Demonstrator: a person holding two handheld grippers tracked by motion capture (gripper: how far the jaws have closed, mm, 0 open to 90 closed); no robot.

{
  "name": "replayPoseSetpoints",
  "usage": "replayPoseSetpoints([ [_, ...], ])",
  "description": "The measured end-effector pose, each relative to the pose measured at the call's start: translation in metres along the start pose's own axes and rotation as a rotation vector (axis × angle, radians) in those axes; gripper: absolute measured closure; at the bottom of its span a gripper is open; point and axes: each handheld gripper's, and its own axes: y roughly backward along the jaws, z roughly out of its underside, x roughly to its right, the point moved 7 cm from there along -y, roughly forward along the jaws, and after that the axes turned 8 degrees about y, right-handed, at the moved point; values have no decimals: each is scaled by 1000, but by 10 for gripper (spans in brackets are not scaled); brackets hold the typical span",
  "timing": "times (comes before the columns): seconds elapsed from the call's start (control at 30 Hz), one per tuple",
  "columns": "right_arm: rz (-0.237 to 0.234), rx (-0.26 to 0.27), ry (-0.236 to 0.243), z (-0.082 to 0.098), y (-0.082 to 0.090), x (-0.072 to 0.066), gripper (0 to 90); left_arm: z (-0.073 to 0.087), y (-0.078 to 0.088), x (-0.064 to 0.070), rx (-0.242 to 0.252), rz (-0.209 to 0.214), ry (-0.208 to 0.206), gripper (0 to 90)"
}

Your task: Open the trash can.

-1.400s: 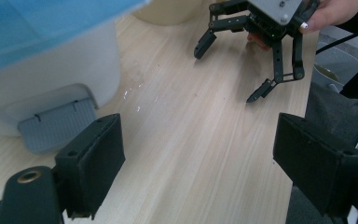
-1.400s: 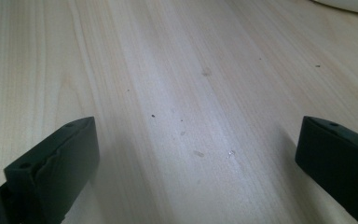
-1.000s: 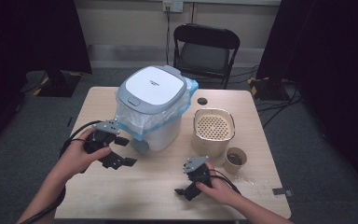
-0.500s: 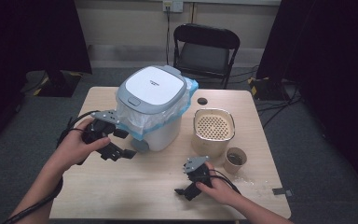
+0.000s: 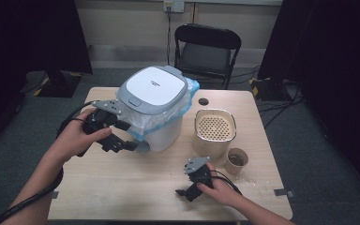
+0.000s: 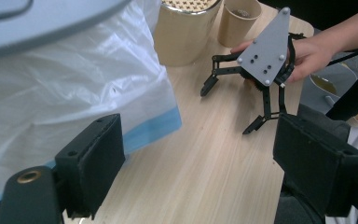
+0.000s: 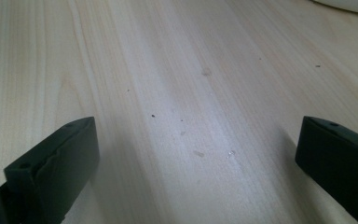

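- Two grippers, one big pale wooden table [image 5: 122, 187]. Where does the work sit on it?
- At the table's far middle stands a white plastic bin [image 5: 166, 138] with a grey-and-white lid [image 5: 154, 86]. A clear plastic bag liner with a blue hem [image 5: 171, 112] spills out under that lid and hangs down the bin's sides.
- And the left gripper [image 5: 122, 143]?
- It is held off the table at the bin's left front. Its jaws stand apart with nothing between them. In the left gripper view the liner hangs ahead of and beside the left-hand jaw; I cannot tell whether the hem touches it.
- What else is there?
- Right of the bin, just beside it, is a beige round tub with a perforated insert [image 5: 214, 133]. A small brown paper cup [image 5: 236, 161] stands near the tub's front right. A small black disc [image 5: 203, 101] lies behind them.
- The right gripper [image 5: 185, 193]?
- Low at the near edge, in front of the tub, jaws spread wide over bare wood, holding nothing.
- Room to move?
- Bare wood runs along the whole near side and left of the bin. The two grippers are well apart. Behind the table's far edge stands a black folding chair [image 5: 206, 51].
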Motion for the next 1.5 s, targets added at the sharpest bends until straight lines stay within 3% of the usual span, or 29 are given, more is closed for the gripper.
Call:
replayPoseSetpoints([
  [0.7, -2, 0, 1, 0, 0, 0, 0, -33, 10, -4, 7, -26, -25, 160],
  [1.33, -2, -3, -3, 0, 0, 0, 0, -66, 8, -26, 36, -57, -43, 159],
  [1.5, -2, -3, -3, 0, 0, 0, 0, -70, 3, -32, 53, -66, -24, 160],
])
